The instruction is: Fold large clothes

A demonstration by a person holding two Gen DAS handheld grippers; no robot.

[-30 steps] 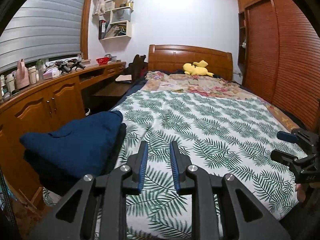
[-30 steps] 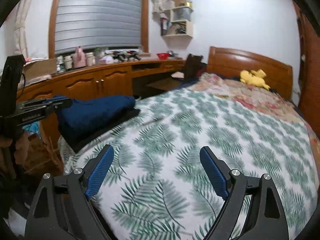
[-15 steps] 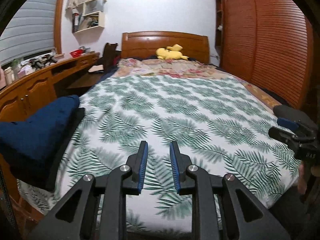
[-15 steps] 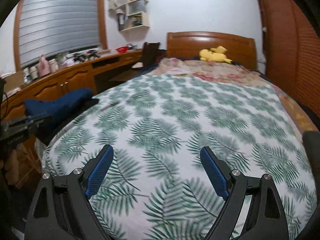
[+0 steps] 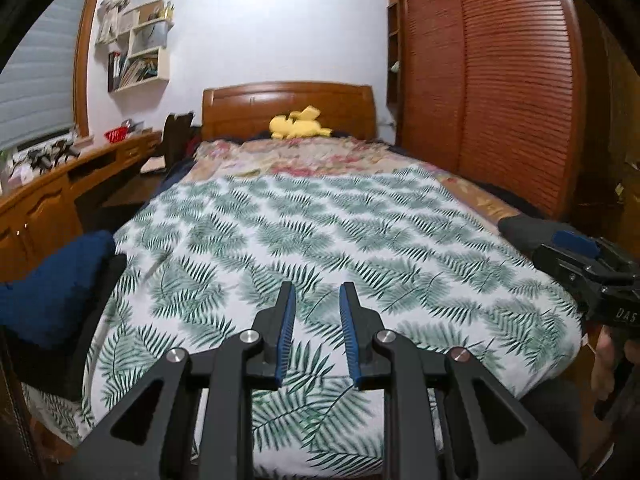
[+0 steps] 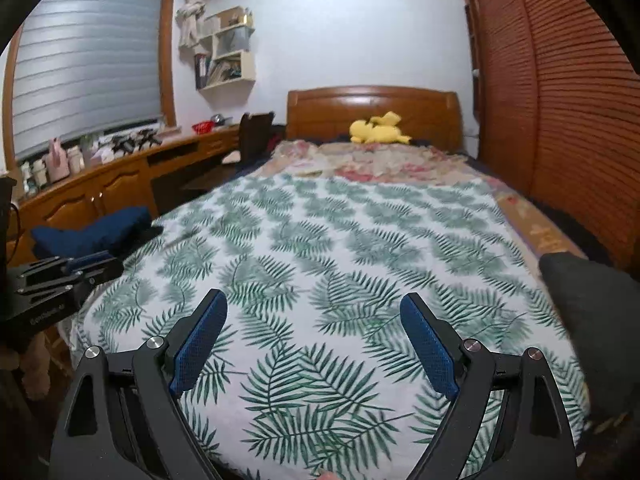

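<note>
Left of both empty grippers, narrow left gripper [image 5: 316, 296] and wide right gripper [image 6: 314, 308], lies folded navy garment [image 6: 90, 230].

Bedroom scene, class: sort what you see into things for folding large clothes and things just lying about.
For the job: folded navy garment; dark garment; left claw; right claw.

Lying about: yellow plush toy; red basket; wall shelves.

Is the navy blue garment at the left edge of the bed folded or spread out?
Folded. The navy blue garment lies as a compact, thick bundle on a dark board, not flat across the bed.
</note>
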